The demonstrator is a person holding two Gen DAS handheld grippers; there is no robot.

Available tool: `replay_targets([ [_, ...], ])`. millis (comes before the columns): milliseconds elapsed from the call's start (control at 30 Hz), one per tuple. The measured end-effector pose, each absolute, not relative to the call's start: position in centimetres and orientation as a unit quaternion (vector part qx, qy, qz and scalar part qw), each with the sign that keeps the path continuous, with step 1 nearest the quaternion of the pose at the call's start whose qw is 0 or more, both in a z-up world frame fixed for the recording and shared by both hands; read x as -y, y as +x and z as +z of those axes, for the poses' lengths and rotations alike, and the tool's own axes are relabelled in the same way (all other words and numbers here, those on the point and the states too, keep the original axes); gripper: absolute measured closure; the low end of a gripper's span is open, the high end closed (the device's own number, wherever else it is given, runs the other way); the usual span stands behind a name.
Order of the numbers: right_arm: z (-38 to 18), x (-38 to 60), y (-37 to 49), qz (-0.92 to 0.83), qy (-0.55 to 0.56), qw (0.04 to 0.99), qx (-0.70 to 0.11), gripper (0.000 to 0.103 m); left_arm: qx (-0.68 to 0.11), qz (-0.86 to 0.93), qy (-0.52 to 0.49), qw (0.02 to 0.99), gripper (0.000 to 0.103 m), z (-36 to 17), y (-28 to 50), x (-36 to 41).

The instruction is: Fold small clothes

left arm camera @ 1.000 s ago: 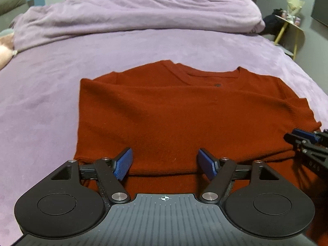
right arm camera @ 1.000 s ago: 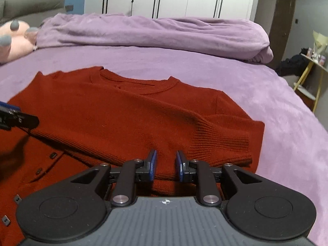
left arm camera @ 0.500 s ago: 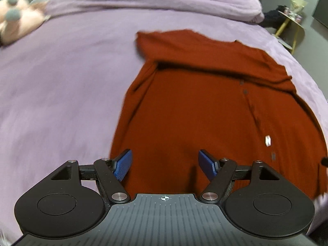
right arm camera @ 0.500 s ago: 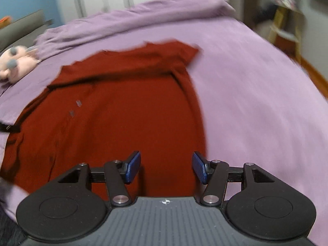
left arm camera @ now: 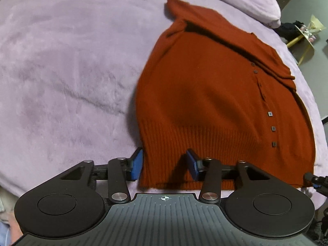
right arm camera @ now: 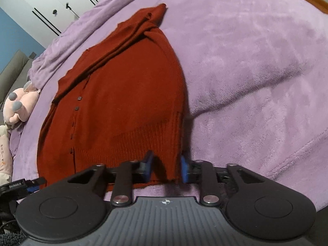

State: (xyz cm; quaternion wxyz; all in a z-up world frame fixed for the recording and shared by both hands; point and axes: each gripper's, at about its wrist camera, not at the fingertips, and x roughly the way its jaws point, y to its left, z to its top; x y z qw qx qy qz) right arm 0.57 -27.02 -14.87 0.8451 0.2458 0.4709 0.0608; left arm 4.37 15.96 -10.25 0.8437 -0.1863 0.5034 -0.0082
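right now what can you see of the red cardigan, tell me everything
The red cardigan is a rust-red knit with a ribbed hem and a row of small dark square buttons. It lies on the purple blanket, hem nearest the cameras, the far end folded and bunched into creases. The left gripper straddles one hem corner with its jaws open; the right gripper does the same at the other corner. Neither is pinching the fabric.

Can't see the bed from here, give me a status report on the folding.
Left tongs open, straddling the cardigan hem corner. Right tongs open at the opposite corner. Cardigan lying buttons-up on the purple blanket. Nothing in the way.
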Motion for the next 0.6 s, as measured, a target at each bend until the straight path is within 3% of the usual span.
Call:
replay_targets([
  [67,-15.0,27.2,0.5,0.062,0.252,0.843,-0.472,0.089,-0.504,-0.014,-0.193,0.842,0.062,-10.5,4.5,-16.4],
  [200,-15.0,27.7,0.4,0.071,0.269,0.835,-0.475,0.096,-0.513,-0.033,-0.212,0.831,0.092,-10.8,4.8,-17.0],
  [367,-15.0,29.1,1.2,0.101,0.352,0.801,-0.473,0.098,-0.499,-0.077,-0.248,0.827,0.094,-9.2,4.9,-17.5],
  [500,-13.5,30.4,3.5,0.137,0.445,0.772,-0.431,0.098,-0.44,-0.122,-0.293,0.84,0.094,-5.1,6.3,-18.1],
  [600,-12.0,30.2,6.7,0.135,0.447,0.785,-0.407,0.098,-0.392,-0.115,-0.319,0.855,0.094,-2.7,9.0,-18.8],
])
